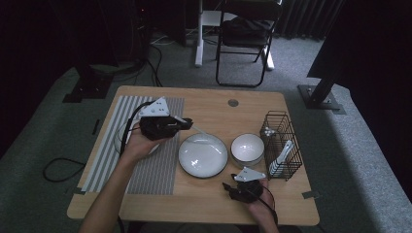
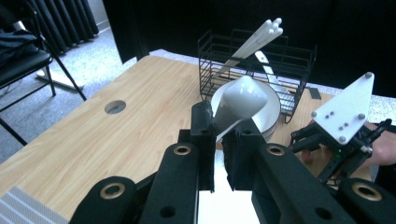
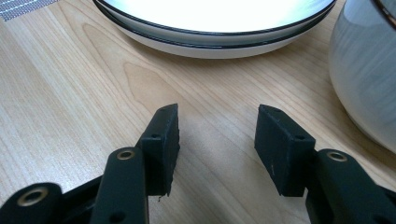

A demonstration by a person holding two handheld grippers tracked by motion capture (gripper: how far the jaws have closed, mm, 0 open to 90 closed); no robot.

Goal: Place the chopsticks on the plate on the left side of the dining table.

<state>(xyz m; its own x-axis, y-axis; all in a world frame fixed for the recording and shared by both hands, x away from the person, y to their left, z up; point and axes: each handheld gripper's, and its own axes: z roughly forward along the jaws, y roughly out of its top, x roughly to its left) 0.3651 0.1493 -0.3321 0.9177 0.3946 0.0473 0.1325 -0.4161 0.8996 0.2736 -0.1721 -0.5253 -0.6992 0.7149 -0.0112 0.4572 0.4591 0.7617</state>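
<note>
So the left gripper (image 1: 182, 122) has its fingers (image 2: 204, 135) clamped tight on a white ceramic spoon (image 2: 240, 100), pinching the handle with the scoop end sticking out ahead. The spoon's long axis runs straight along the fingers, pointing toward the small bowl (image 1: 247, 148) and the black wire rack (image 1: 281, 144) past it. In the high view the spoon is held in the air just beyond the far-left rim of the big white plate (image 1: 202, 155), and the handle tip pokes out toward the plate's far edge.

The right gripper (image 1: 228, 187) sits low over the wooden surface (image 1: 214, 204) on the near side of the plate, fingers (image 3: 163, 140) spread roughly halfway with nothing between them, just bare wood.

Around the plate: the bowl is just beside it on the right, almost touching, then the rack with white chopsticks (image 2: 254, 42) leaning in it. A striped grey mat (image 1: 155, 174) lies to the plate's left. Between the spoon and the rack, that bowl is the thing in the way.
</note>
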